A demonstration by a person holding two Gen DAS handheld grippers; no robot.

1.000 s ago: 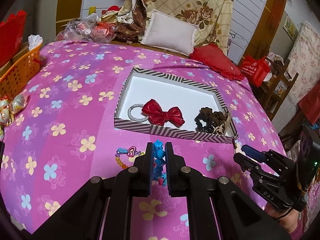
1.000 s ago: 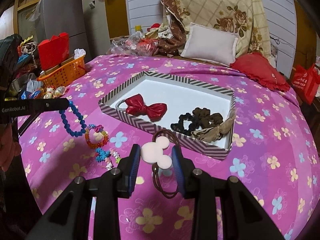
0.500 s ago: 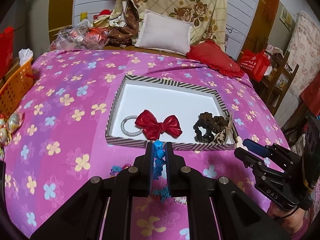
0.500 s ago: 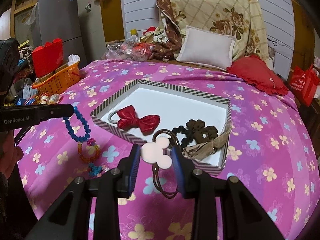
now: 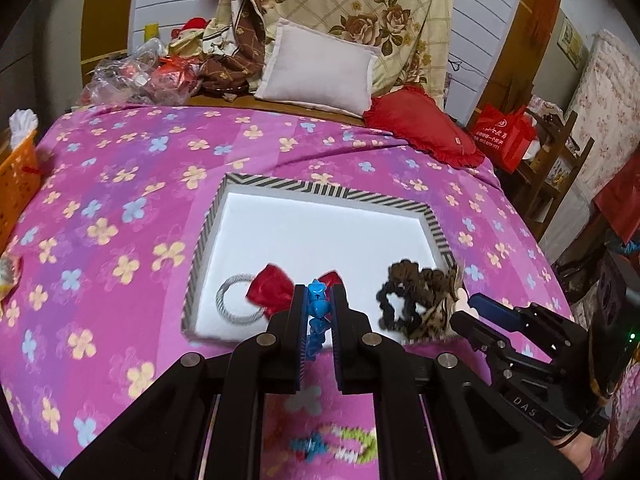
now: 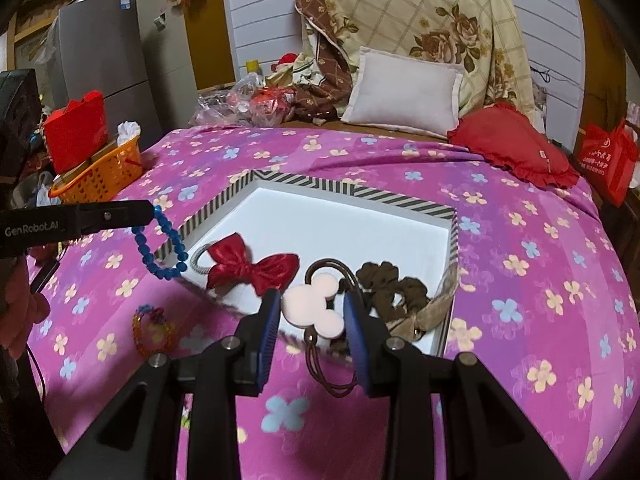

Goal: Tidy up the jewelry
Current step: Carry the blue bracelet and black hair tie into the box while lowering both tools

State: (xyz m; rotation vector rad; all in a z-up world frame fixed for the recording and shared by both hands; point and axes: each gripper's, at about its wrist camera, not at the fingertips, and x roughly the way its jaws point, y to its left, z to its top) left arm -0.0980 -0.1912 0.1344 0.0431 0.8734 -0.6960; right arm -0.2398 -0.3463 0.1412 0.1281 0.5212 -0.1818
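A shallow white tray with a striped rim (image 5: 328,191) (image 6: 352,191) lies on the pink flowered bedspread. In it are a red bow hair tie (image 5: 272,290) (image 6: 252,266) and a brown scrunchie (image 5: 416,296) (image 6: 392,286). My left gripper (image 5: 318,304) is shut on a blue bead bracelet (image 5: 317,309), which hangs over the tray's near left rim in the right wrist view (image 6: 160,246). My right gripper (image 6: 312,308) is shut on a white mouse-head hair tie (image 6: 314,306) with brown elastic loops, above the tray's near edge.
A colourful bead bracelet (image 6: 152,326) (image 5: 340,446) lies on the bedspread in front of the tray. An orange basket (image 6: 96,178) stands at the left edge. A white cushion (image 5: 320,70) and a red cushion (image 5: 424,130) lie at the back.
Both grippers have moved forward with their items, from above the bedspread to over the tray's near edge. The tray looks closer and the loose bracelets have dropped behind.
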